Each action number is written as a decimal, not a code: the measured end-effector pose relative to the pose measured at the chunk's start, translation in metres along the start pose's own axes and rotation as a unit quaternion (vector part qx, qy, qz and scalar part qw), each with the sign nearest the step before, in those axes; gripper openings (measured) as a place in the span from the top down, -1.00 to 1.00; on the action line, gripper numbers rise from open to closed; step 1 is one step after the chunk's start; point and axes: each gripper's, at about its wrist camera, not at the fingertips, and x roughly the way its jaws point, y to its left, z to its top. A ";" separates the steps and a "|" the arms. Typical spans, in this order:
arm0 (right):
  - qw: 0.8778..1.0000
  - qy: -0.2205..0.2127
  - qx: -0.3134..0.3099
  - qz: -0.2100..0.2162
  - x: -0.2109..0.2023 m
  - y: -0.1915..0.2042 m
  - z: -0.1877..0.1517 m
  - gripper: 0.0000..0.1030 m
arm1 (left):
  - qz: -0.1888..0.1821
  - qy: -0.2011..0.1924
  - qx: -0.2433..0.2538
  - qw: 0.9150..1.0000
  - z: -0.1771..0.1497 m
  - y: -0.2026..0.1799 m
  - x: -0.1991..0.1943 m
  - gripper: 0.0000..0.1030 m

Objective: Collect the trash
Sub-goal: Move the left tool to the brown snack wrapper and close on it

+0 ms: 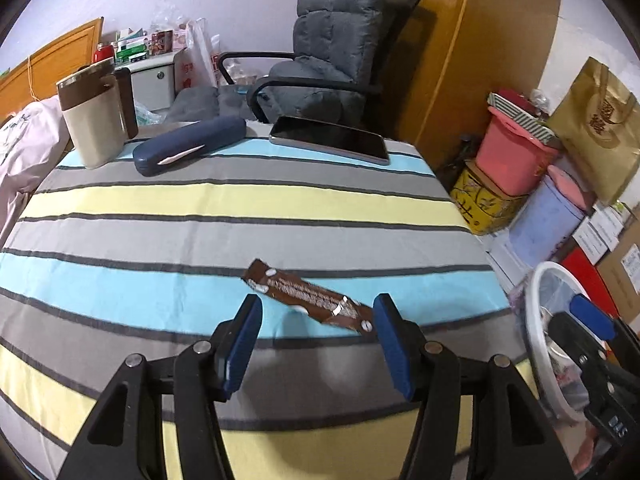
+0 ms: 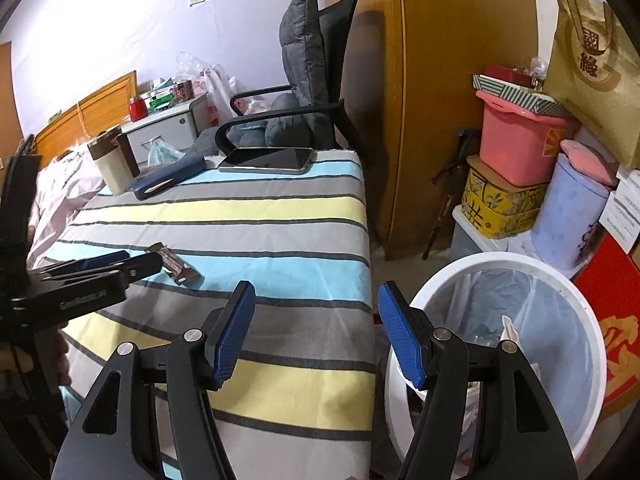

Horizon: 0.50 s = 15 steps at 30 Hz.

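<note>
Just beyond the wrapper (image 1: 308, 298), lying slantwise on the bench (image 1: 240, 200), the left tool (image 1: 318, 312) gapes half-open, empty, nearer than the right.

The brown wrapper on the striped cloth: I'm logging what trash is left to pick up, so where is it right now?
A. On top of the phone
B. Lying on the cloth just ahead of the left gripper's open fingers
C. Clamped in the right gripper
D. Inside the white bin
B: the brown wrapper lies flat on the striped cloth, just ahead of the open left gripper; no pad presses on it.
</note>
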 end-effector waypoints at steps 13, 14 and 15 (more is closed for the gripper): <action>1.000 0.016 -0.001 0.003 0.015 -0.001 0.002 -0.27 | 0.035 0.036 0.014 0.999 0.007 0.000 0.037 -0.16; 1.000 0.017 0.000 0.002 0.016 -0.001 0.002 -0.27 | 0.036 0.036 0.015 0.999 0.007 0.001 0.037 -0.12; 1.000 0.018 0.000 0.004 0.017 -0.002 0.002 -0.27 | 0.038 0.035 0.015 0.999 0.007 0.001 0.036 -0.03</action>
